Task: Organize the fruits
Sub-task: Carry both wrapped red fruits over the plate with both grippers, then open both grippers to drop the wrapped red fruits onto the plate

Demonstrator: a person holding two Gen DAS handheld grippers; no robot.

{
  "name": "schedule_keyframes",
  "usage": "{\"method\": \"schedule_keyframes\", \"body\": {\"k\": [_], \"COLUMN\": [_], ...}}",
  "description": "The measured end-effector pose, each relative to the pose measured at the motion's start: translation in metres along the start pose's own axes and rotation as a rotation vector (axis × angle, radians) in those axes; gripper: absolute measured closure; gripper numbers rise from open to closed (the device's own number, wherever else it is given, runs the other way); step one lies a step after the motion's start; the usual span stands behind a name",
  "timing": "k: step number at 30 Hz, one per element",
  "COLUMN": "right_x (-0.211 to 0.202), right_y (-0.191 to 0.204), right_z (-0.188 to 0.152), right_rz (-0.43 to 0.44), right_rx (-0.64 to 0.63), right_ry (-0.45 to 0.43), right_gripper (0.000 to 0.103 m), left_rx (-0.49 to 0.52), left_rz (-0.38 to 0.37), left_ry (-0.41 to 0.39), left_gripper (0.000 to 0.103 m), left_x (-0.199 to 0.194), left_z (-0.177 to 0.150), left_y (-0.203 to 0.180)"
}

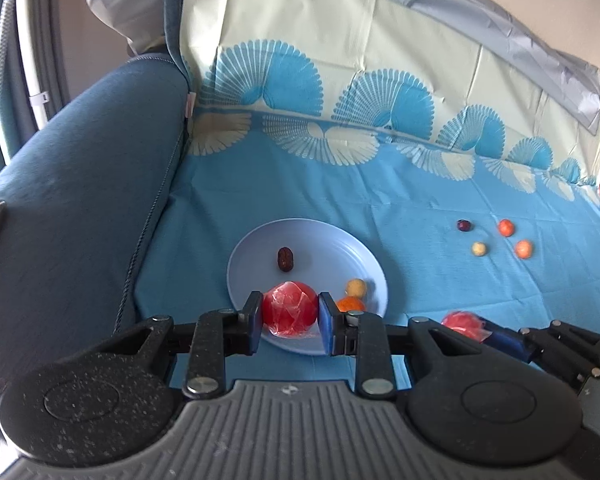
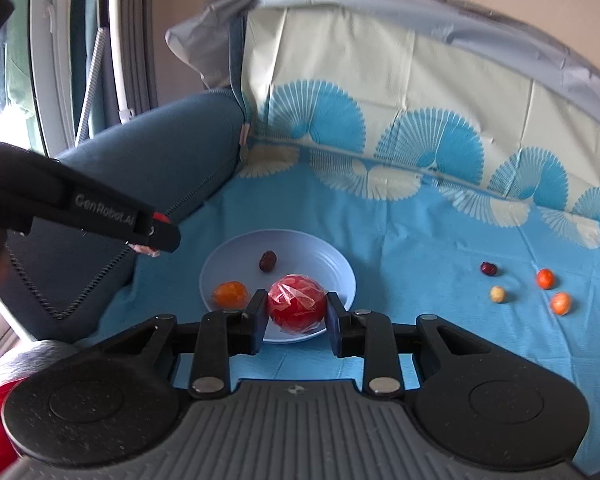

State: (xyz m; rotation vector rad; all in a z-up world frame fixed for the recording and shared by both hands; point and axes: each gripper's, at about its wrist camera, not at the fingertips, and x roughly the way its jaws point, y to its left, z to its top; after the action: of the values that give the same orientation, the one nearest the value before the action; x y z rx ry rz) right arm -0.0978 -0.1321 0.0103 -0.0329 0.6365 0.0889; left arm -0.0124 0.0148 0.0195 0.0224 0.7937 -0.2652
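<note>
A sofa seat draped in a blue cloth with a white fan pattern [image 1: 420, 208] fills both views. On it sits a round pale-blue plastic plate [image 1: 256, 248], and both hand-held grippers hang just above the plate's near edge.

The left gripper [image 1: 289, 322] is clamped on a round red fruit wrapped in clear crinkled film [image 1: 290, 308], its blue-faced pads pressing the fruit's two sides at the widest part. The right gripper [image 2: 296, 316] grips a second round red film-wrapped fruit [image 2: 296, 304] the same way. Each fruit looks firm and moderately heavy for its size, but the film is probably slick and may slide over the skin, so a hold across the middle, as now, seems safest. A loose pinch on the wrap alone would likely slip.

Smaller fruits already lie on the plate: an orange tangerine-like fruit [image 2: 230, 294], a wrinkled dark-brown date [image 1: 286, 259] and a small yellowish round fruit [image 1: 357, 287]. These look light, and the date soft.

Well apart to the right, on the cloth, lie four small fruits [image 1: 500, 238]: one dark, one pale, two orange. They are small enough to roll, so they probably need a gentle, centred pinch.
</note>
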Motion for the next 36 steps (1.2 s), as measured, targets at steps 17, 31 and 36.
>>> {"method": "schedule_keyframes", "body": {"k": [17,31,36], "right_x": [0.134,0.128,0.078], "right_y": [-0.007,-0.005,-0.006], "right_z": [-0.005,-0.004,-0.010], "right_rz": [0.012,-0.004,0.041], "right_rx": [-0.025,-0.056,-0.013], "right_ry": [0.120,0.143,0.176], "right_gripper": [0.071,0.015,0.007], "left_rx": [0.008,0.043,0.089], "left_rz": [0.024,0.094,0.145], "left_ry": [0.127,0.022,0.047], "left_gripper": [0.071,0.000,0.000], "left_x": [0.132,0.088,0.041], "left_z": [0.020,0.010,-0.023], "left_y": [0.018,0.023,0.019]}}
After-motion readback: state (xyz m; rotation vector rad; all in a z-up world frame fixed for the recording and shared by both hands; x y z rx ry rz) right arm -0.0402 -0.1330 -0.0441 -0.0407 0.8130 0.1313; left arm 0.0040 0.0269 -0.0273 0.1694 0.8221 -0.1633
